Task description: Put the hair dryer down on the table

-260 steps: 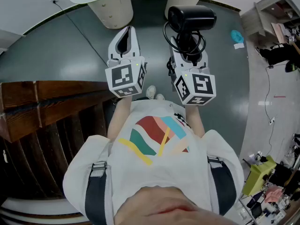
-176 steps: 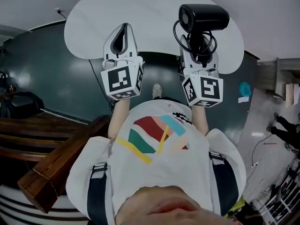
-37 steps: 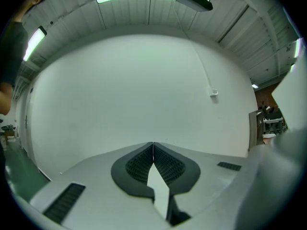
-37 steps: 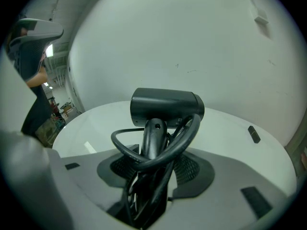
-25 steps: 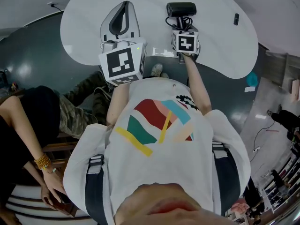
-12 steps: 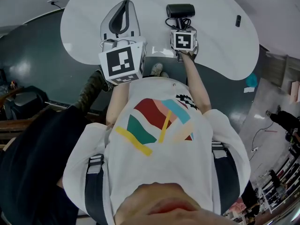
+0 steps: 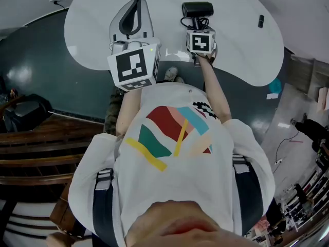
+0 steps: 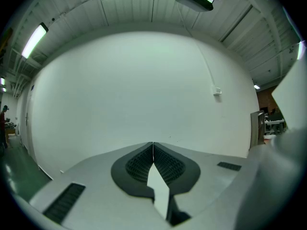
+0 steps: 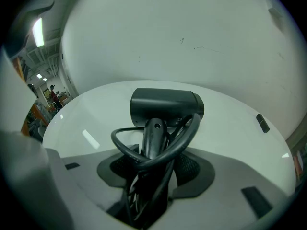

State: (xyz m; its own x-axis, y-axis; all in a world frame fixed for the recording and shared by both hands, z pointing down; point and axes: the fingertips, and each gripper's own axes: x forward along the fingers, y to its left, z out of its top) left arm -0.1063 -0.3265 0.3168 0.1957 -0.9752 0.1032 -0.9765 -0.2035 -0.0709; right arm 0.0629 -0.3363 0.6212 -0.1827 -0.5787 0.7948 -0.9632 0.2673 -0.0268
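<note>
Head view, nearest first: left gripper (image 7: 134, 6) held out over the near edge of the white bench (image 7: 236, 45), idle, fingers pressed together on nothing, as borne out by the left gripper view (image 8: 153, 152). Beside it, right gripper (image 7: 197, 25) tilted steeply down, fingers (image 9: 192, 169) clamped on the handle of the black hair dryer (image 7: 197, 9). Barrel uppermost, cord (image 9: 120, 145) looped loosely about the handle. Poised over the bench top near its front edge; contact with the surface impossible to judge. Read as the set-down itself, not yet complete, with the grip unreleased. Next: ease down until the dryer lies settled on the bench, well short of the small dark object (image 7: 260, 20) on the far side. Then spread the fingers and draw back without dragging the cord.
</note>
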